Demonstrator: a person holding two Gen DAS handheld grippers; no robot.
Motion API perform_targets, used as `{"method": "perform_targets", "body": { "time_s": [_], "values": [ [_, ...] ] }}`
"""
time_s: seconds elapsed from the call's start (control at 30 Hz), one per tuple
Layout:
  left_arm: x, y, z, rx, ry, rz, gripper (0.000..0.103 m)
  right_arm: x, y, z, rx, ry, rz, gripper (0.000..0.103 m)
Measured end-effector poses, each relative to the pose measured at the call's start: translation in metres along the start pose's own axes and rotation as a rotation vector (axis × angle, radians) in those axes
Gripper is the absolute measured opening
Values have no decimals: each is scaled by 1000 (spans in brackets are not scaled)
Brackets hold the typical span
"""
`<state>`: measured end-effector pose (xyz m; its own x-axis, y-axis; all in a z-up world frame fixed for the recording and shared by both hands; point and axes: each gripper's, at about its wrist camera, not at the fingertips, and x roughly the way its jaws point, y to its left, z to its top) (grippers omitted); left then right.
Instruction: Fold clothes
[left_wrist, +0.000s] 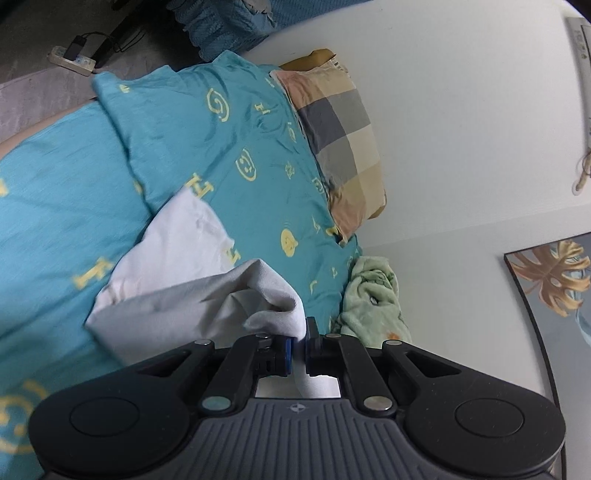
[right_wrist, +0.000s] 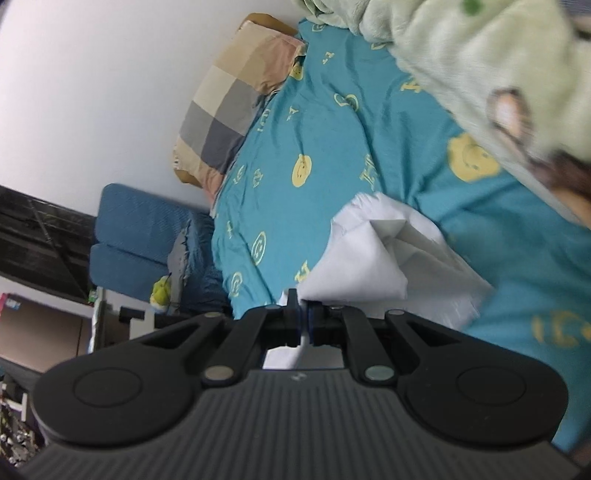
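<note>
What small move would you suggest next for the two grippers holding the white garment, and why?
Probably draw the two grippers apart to pull the cloth taut. The left gripper and right gripper are each shut on the white garment, which sags bunched and creased over the teal bedspread.

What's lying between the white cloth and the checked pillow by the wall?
Only teal bedding with yellow smiley faces and letters lies between the white cloth and the checked pillow; both wrist views show it.
</note>
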<state>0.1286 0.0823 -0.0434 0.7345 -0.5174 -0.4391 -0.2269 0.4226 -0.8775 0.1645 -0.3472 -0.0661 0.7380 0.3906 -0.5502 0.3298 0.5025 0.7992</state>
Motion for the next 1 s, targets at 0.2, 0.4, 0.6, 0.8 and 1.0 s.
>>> {"method": "perform_targets", "body": {
  "time_s": [0.2,0.4,0.6,0.8,1.0],
  "values": [
    [79,10,51,22,35,61,7,73,3,29,4,26,-84,7],
    [141,38,86,74,84,108,8,134,-11,40,-24,48,-151,7],
    [169,55,91,181,102,162,10,164,-20,38,-47,54,-210,8],
    [165,34,78,385,77,248,51,160,-13,38,-118,65,-190,26],
    [144,2,41,656,44,325,63,137,7,33,-238,67,-71,65]
  ]
}}
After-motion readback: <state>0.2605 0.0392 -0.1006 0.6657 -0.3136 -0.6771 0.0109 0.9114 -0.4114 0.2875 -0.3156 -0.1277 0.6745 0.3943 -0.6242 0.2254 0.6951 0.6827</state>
